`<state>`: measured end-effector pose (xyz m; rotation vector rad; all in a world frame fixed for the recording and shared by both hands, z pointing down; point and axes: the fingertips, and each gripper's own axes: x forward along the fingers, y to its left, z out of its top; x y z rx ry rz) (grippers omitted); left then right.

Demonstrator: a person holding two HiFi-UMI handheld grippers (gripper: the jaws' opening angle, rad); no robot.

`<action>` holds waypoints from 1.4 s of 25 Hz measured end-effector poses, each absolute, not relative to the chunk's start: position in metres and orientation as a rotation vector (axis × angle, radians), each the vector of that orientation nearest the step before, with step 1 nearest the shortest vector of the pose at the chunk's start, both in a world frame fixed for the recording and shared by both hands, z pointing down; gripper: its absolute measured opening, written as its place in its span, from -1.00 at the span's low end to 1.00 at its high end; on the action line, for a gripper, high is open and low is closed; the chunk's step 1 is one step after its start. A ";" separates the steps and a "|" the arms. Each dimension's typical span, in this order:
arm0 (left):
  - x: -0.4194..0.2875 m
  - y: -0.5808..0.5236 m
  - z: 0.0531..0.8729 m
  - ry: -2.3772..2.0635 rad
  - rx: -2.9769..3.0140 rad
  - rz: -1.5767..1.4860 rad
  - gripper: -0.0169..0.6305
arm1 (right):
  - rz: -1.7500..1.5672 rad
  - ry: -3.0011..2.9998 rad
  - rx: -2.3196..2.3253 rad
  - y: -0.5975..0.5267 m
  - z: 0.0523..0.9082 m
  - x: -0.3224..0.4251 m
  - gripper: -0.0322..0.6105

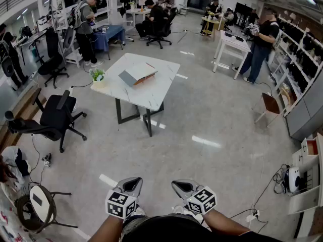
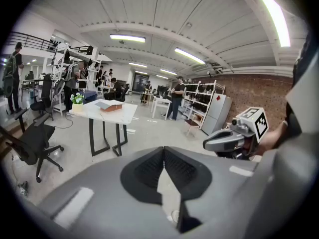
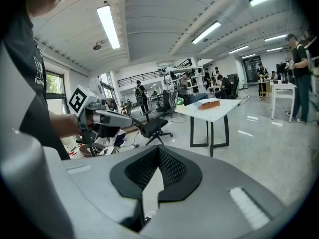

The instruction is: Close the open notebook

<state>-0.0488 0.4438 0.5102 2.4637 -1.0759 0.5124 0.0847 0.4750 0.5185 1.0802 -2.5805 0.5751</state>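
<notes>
The big grey floor [image 1: 212, 115] spreads wide. A white surface [image 1: 156, 92] stands far off on it. The open notebook [image 1: 137, 73] lies on top. The left claw [image 1: 130, 185] and right claw [image 1: 182, 187] are low by the person, both closed with nothing inside. A little plant [image 1: 97, 76] stands near the notebook.

Far ahead of you stood a white table [image 1: 153, 94] on dark legs, planted on the glossy grey floor [image 1: 212, 120]. Two things lay on its top. The open notebook [image 1: 137, 73] sat near the middle with one cover raised at a slant, and a small potted plant [image 1: 97, 77] stood at the left edge, apart from it.
</notes>
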 end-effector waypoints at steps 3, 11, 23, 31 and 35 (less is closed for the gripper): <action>-0.053 0.445 0.509 -1.079 2.468 0.502 -0.77 | 0.579 -2.572 1.085 0.477 0.520 0.081 -0.90; -0.054 0.443 0.503 -1.088 2.475 0.464 -0.77 | 0.577 -2.574 1.082 0.481 0.519 0.079 -0.90; -0.062 0.448 0.505 -1.080 2.475 0.465 -0.77 | 0.599 -2.579 1.063 0.484 0.520 0.064 -0.90; -0.079 0.448 0.508 -1.054 2.491 0.483 -0.77 | 0.609 -2.562 1.083 0.486 0.524 0.047 -0.90; -0.090 0.445 0.509 -1.048 2.499 0.485 -0.77 | 0.609 -2.558 1.096 0.483 0.524 0.034 -0.90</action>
